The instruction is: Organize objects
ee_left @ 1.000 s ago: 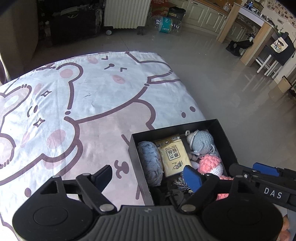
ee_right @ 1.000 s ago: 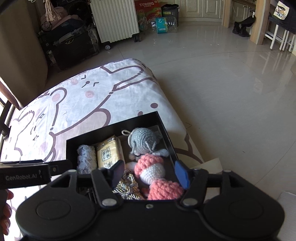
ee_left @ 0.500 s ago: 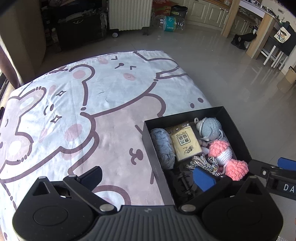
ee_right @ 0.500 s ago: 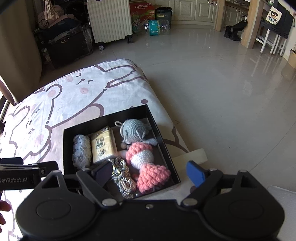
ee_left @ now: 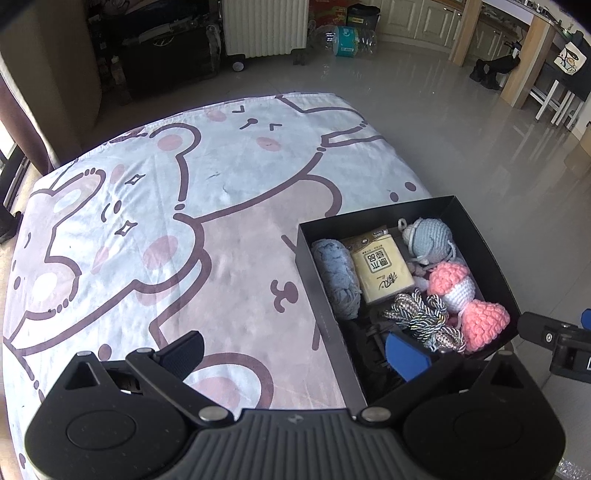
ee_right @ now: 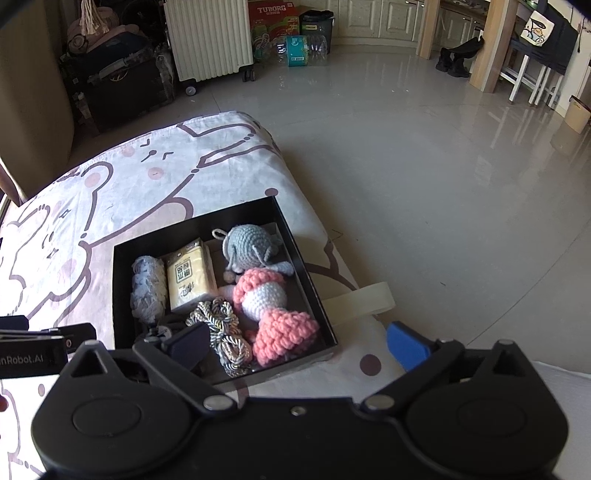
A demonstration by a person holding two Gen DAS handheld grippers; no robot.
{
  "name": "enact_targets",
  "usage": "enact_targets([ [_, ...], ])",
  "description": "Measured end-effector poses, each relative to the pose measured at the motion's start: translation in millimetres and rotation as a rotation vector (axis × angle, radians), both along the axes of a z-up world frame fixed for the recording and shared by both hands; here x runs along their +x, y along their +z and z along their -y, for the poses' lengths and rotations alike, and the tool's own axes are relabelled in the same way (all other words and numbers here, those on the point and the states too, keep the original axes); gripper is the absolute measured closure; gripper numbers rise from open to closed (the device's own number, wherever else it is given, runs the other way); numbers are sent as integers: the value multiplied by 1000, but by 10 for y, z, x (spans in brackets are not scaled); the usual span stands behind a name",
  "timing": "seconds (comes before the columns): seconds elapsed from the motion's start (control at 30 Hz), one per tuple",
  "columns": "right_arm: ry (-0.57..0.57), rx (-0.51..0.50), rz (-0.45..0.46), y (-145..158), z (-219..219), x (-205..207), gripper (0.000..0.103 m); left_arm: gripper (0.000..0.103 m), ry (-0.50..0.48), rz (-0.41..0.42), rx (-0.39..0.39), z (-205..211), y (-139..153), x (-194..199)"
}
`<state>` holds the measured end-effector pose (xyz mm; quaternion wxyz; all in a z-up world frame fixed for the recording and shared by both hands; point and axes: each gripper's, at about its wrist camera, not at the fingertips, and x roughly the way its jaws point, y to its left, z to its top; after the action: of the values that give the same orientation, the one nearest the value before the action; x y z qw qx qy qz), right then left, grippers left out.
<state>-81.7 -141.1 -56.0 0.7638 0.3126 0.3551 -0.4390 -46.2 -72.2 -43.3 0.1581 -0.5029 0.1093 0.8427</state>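
Home: cartoon bedsheet (ee_left: 221, 206), radiator (ee_right: 208, 37), kitchen cabinets (ee_right: 384, 16).

the black box (ee_right: 295, 254) looks like matt card. inside it, the pink heart (ee_right: 284, 338) and grey elephant (ee_right: 251, 247) are knobbly crochet yarn, the tissue pack (ee_right: 189, 278) is shiny plastic wrap, and the twisted cord (ee_right: 221, 332) glints. the bed sheet (ee_left: 166, 229) is soft printed cloth. the floor (ee_right: 443, 166) is glossy tile.

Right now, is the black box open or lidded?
Open. The black box has no lid on it, and the tissue pack, grey crochet toy and pink crochet toy inside show plainly from above.
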Motion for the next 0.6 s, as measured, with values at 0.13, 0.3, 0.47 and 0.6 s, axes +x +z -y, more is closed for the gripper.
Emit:
enact_targets([
  [0.13,-6,3,-20,-26,12,-12,0,0,-6,1,2,0,3,1],
  [0.3,-1,9,-43,-58,11,-3,0,0,-20,0,-6,-2,16,4],
  [0.47,0,8,-46,-57,7,-3,0,0,-34,7,-15,21,8,-9],
  [0.6,-1,6,-47,-56,7,-4,0,0,-24,5,-21,60,7,-28],
])
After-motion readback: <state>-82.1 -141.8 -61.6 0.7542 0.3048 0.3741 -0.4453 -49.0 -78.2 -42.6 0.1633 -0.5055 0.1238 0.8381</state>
